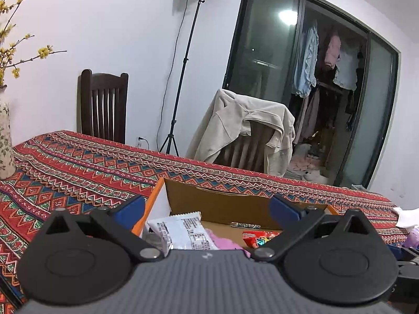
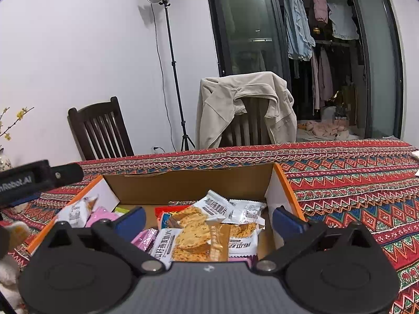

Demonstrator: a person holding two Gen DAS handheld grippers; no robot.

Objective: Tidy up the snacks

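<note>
Your left tongs (image 1: 208, 210) stand spread wide with nothing between the blue pads, hanging over the near left part of the cardboard box (image 1: 217, 204). Below them lie a white snack packet (image 1: 183, 231), a pink wrapper (image 1: 222, 240) just beside it and a red packet (image 1: 259, 236) further right, all inside the box. Your right tongs (image 2: 209, 221) are spread just as wide and pinch nothing; they hang over the right half of the same box (image 2: 183, 183). Under them sits a heap of white cracker packets (image 2: 193, 233), overlapping one another, with a tan wafer stick packet (image 2: 218, 240) lying across the top. A pink packet (image 2: 146, 239) lies to their left, and another white packet (image 2: 76, 213) leans against the box's left wall. From the right view you see the body of your left tool (image 2: 39, 179) at the left edge, above the box's corner. The box rests on the worktop, covered in a red patterned cloth (image 2: 353, 183). Beyond it stand a dark wooden chair (image 2: 102, 130), a second chair draped with a beige jacket (image 2: 235, 104), and a light stand (image 2: 167, 52) against the white wall.
</note>
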